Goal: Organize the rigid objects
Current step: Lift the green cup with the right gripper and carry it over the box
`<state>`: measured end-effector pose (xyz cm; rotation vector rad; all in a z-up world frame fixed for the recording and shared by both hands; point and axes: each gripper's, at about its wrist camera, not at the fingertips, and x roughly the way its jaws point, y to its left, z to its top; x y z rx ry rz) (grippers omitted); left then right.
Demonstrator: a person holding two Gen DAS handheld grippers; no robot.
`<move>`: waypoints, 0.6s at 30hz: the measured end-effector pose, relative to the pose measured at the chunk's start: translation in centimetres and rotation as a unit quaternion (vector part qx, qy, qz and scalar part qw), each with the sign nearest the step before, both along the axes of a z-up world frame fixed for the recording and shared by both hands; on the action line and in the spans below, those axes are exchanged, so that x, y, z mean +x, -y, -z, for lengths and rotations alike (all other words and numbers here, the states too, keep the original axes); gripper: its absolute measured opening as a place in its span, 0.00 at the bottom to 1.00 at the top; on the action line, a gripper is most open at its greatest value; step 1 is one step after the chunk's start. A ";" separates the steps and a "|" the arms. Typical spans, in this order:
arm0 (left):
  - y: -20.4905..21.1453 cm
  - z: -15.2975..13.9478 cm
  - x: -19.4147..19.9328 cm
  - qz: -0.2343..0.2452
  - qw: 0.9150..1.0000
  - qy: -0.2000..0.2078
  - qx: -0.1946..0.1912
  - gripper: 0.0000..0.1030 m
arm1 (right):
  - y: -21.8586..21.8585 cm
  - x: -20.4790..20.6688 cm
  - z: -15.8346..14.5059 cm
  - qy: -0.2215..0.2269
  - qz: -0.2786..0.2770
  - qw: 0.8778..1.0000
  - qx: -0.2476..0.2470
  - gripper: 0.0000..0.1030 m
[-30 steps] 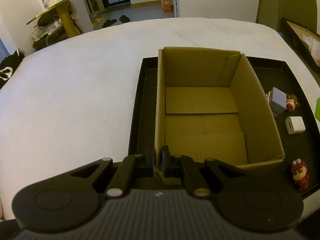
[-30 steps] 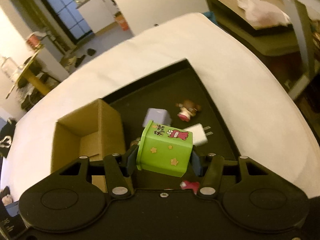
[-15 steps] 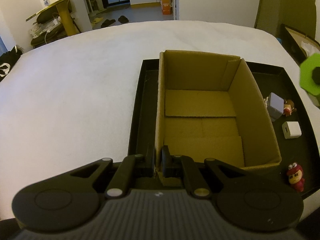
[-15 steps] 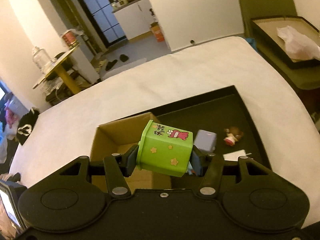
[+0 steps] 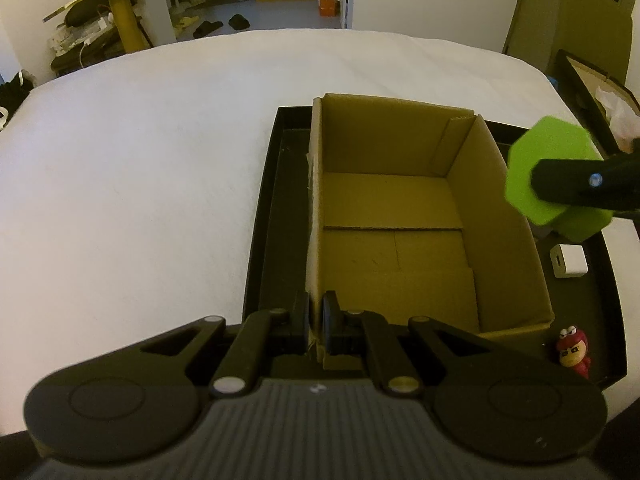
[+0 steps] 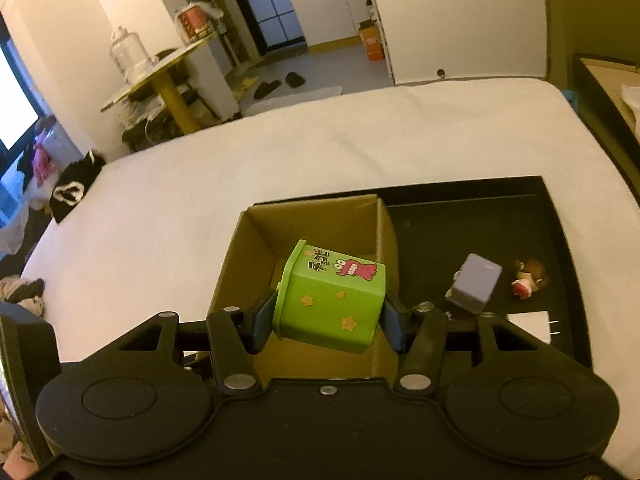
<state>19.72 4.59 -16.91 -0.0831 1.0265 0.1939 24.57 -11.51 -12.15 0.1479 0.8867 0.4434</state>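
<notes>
White cloth (image 5: pixel 140 168) covers the table; a black tray (image 5: pixel 264 216) sits on it w/ a carton (image 5: pixel 400 216) inside. We see the carton interior bare. Our right gripper (image 6: pixel 328 312) is clamped on a green cup (image 6: pixel 332 304), held tilted above the carton's right wall; in the left view its finger hides part of the cup. Our left gripper (image 5: pixel 316 320) pinches the carton's near-left corner. Tray floor right of carton: white charger (image 5: pixel 568 260), red figure (image 5: pixel 574 352), grey block (image 6: pixel 474 282), brown figure (image 6: pixel 528 278), details unclear.
</notes>
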 end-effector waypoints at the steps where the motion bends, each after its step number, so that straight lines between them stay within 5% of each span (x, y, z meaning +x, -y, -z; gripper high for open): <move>1: -0.1 0.0 0.0 -0.001 1.000 0.000 -0.003 0.06 | -0.2 0.0 0.0 -0.001 -0.003 1.000 0.000 0.52; 18: -0.7 0.2 -0.1 -0.011 1.000 0.002 -0.019 0.06 | -5.0 1.3 0.0 -0.014 -0.038 0.999 0.005 0.54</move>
